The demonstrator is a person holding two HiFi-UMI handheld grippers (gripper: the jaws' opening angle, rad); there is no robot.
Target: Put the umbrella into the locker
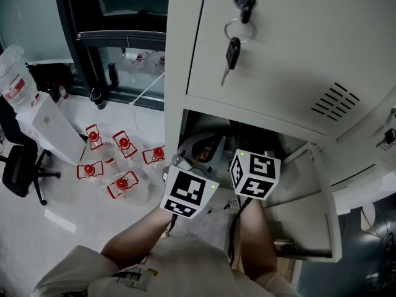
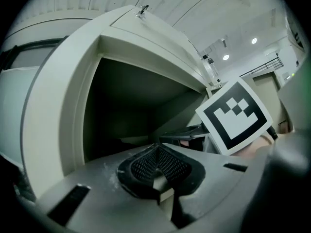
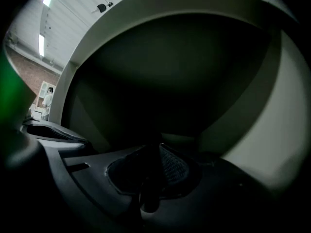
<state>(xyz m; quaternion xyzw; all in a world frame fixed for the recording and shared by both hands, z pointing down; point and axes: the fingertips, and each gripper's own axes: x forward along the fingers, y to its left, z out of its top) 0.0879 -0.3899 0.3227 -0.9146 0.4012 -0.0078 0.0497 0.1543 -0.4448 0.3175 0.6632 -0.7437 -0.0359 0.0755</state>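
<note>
You're holding both grippers at the mouth of the locker's [image 1: 176,73] open lower bay. Your right gripper [image 3: 153,166] is clamping what looks like the umbrella [image 3: 148,198], a slim dark rod pointing into the shadowed compartment. Your left gripper [image 2: 156,154] is carrying nothing, pads pressed together. I'm judging the umbrella light, stiff along the shaft and soft in the fabric, so the shaft or handle is the place to grip.

Office-like room, grey metal locker [image 1: 291,48], swivel chair [image 1: 18,166], glass partition [image 1: 37,17]
</note>
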